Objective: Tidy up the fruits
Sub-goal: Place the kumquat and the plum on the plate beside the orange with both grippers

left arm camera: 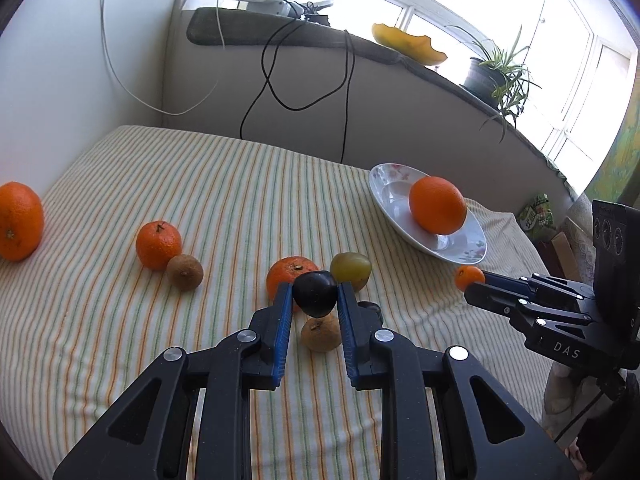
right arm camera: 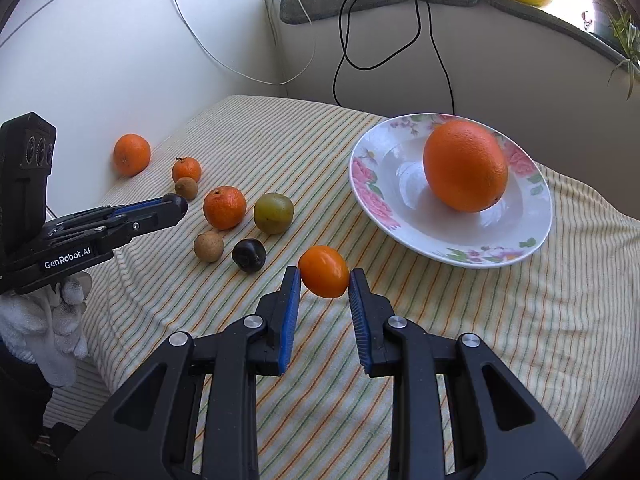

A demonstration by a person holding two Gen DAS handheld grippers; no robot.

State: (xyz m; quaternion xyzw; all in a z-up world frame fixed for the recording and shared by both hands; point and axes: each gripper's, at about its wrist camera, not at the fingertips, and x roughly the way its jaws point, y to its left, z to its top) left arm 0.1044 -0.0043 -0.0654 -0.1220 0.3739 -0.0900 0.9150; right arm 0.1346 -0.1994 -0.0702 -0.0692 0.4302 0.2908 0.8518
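Nearest in the right wrist view, the right hand-held gripper [right arm camera: 324, 280] is closed partway, its blue pads pinching a small orange fruit [right arm camera: 324, 277] in the air just short of the floral plate [right arm camera: 460, 254]. The left wrist view shows the left hand-held gripper [left arm camera: 315, 292] spread wide, with a dark plum [left arm camera: 315, 294] framed between its fingers as if gripped. Only the right view shows that plum lying loose on the striped cloth [right arm camera: 520, 340], apart from that gripper, which holds nothing. A large orange [right arm camera: 466, 166] sits on the plate. Farther from the plate than the plum lie two brown fruits, a green fruit [right arm camera: 274, 213], two tangerines and another orange [right arm camera: 131, 154]. Beyond the plate, black and white cables hang down a pale wall from a windowsill holding a yellow dish [left arm camera: 408, 44] and a potted plant [left arm camera: 496, 76], under bright windows.
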